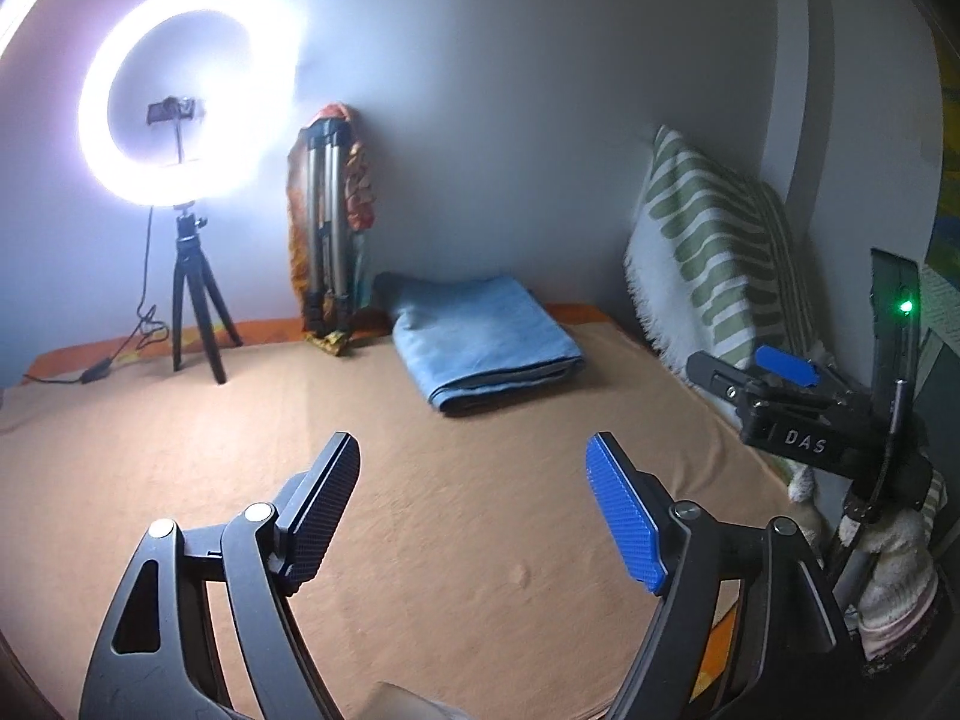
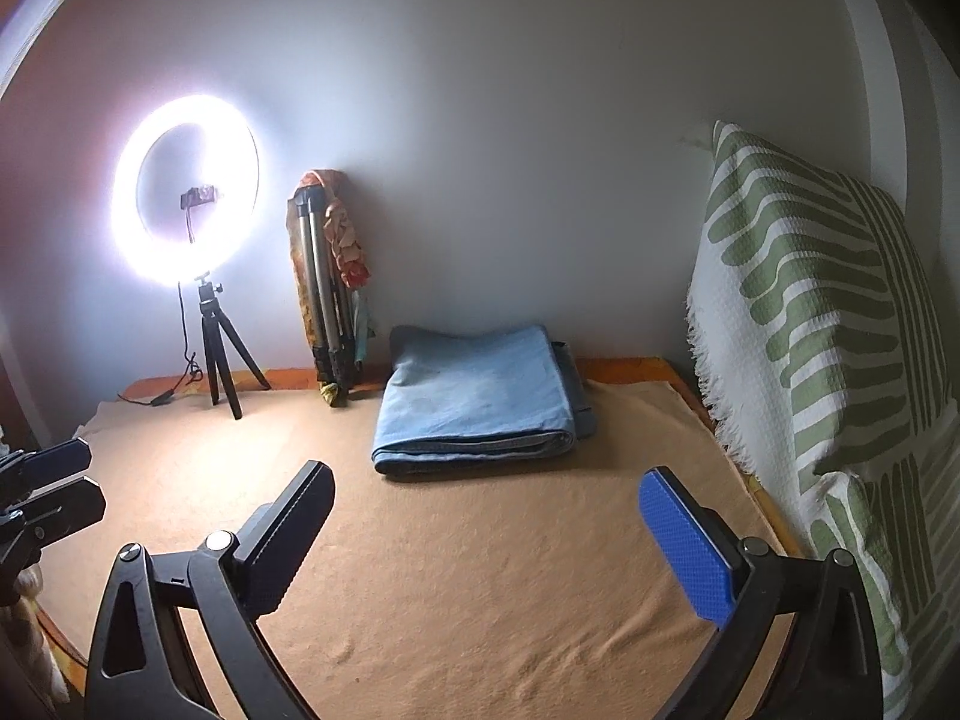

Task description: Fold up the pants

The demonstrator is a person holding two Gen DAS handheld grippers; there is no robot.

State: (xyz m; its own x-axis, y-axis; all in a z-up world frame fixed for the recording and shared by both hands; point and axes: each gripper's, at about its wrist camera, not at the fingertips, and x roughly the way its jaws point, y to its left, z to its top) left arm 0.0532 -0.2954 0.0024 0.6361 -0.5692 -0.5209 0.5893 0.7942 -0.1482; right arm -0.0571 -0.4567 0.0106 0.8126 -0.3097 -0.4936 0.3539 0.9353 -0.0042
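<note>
Lying folded into a thick rectangle, the pants [image 2: 477, 399] sit on the tan blanket [image 2: 480, 600] at the far side, close to the wall, between the folded tripod [image 2: 327, 294] on their left and the green-patterned pillow [image 2: 810, 324] on their right. Both grippers hang short of the garment and touch nothing: the left gripper [image 1: 474, 510] has its jaws apart with only blanket between them, and the right gripper [image 2: 486, 540] has its jaws spread wider, likewise empty. From how things lie, the folding looks done or nearly so, and the step in hand reads as the release after the last fold. If anything is left, the next move calls for a check that the layers sit square, perhaps a light press along the near folded edge to flatten it. A darker strip shows at the right side of the bundle in the right wrist view; whether it is a waistband, a leg end or a stray layer is hard to tell. The far edge of the pants is hidden behind their own bulk, the ring light [image 2: 186, 189] glares out the left wall, and the left gripper shows only as dark parts at that view's left edge.
</note>
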